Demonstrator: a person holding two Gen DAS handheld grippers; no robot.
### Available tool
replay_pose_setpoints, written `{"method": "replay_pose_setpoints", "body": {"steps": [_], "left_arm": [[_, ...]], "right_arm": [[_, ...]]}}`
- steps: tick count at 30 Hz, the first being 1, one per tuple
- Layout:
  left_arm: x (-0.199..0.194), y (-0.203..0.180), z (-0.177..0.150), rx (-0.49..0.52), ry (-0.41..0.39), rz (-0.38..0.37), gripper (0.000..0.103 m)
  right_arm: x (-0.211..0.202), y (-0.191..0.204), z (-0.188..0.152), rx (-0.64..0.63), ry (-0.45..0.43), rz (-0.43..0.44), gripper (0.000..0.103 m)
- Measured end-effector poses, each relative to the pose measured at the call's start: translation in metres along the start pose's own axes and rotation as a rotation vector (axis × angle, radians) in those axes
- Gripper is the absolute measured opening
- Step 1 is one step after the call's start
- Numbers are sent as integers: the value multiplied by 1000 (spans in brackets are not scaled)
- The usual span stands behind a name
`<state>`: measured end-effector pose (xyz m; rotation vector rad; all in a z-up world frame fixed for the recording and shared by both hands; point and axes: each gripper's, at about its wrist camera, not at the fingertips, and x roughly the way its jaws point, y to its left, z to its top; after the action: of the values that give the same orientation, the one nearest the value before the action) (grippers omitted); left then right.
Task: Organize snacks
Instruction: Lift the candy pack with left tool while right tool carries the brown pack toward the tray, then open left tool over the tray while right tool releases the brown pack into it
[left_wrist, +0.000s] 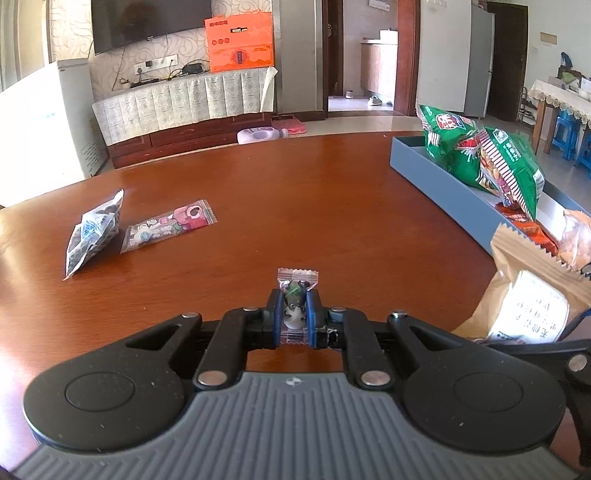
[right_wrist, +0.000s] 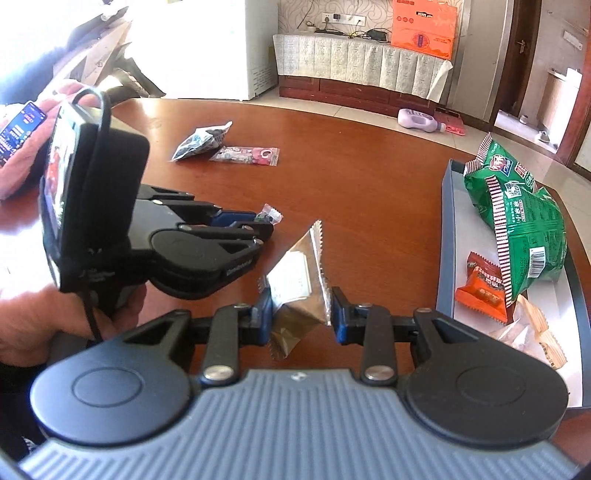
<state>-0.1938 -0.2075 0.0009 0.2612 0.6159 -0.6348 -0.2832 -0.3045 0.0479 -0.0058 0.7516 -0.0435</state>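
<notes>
The left gripper (left_wrist: 294, 314) pinches a small clear-wrapped candy (left_wrist: 296, 286) between its fingers above the glossy wooden table (left_wrist: 295, 192). The right gripper (right_wrist: 301, 314) squeezes a crinkly tan foil packet (right_wrist: 299, 280), likely bound for the blue tray (right_wrist: 445, 236) already holding green bags (right_wrist: 524, 221). Two packets (left_wrist: 96, 232) remain across the table.

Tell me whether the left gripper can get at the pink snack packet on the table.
Probably not yet: the left gripper is shut on a small candy. The table toward the pink packet looks unobstructed.
</notes>
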Motion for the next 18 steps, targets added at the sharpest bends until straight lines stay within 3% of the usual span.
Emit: {"method": "replay_pose_setpoints", "body": {"steps": [18], "left_arm": [[-13, -17, 26, -37, -43, -39, 15]], "right_arm": [[-28, -19, -1, 44, -73, -20, 35]]}}
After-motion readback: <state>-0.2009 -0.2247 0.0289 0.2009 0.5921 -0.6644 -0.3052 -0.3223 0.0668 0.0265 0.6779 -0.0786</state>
